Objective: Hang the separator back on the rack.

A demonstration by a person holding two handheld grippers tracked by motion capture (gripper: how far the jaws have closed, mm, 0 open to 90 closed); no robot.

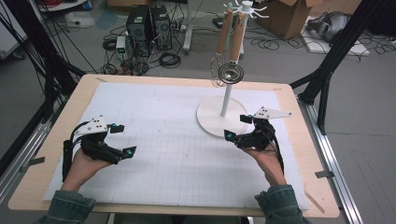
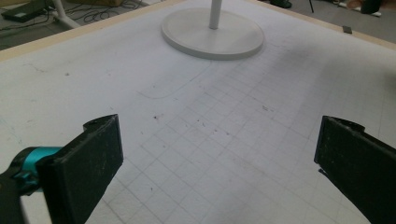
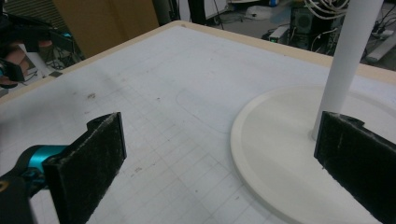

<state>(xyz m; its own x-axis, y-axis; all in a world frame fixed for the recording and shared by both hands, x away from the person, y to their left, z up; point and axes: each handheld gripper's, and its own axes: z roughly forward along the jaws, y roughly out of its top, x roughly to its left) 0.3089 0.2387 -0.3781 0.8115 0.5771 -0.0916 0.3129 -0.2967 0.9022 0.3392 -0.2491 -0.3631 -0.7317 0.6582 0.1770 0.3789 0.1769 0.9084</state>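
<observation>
A white gridded mat [image 1: 154, 140] covers the wooden table [image 1: 303, 154], with cables and computer towers on the floor beyond. The white stand [image 1: 224, 114], a round base with an upright pole, sits right of centre, its hooks carrying two wooden-handled whisks [image 1: 229, 56] seen from the high view. The right gripper [image 1: 238, 128] hovers at the base's near edge, jaws wide and empty, and the left gripper [image 1: 122, 139] is well apart at the near left, equally wide.

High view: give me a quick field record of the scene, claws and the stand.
surface: white gridded mat on a wooden table
stand: white rack with round base, right of centre on the mat
hanging items: two wooden-handled whisks hooked at the rack's top
left claw: open, holds nothing, above the mat's left part
right claw: open, holds nothing, at the base's near edge
contact: neither claw touches the whisks
</observation>
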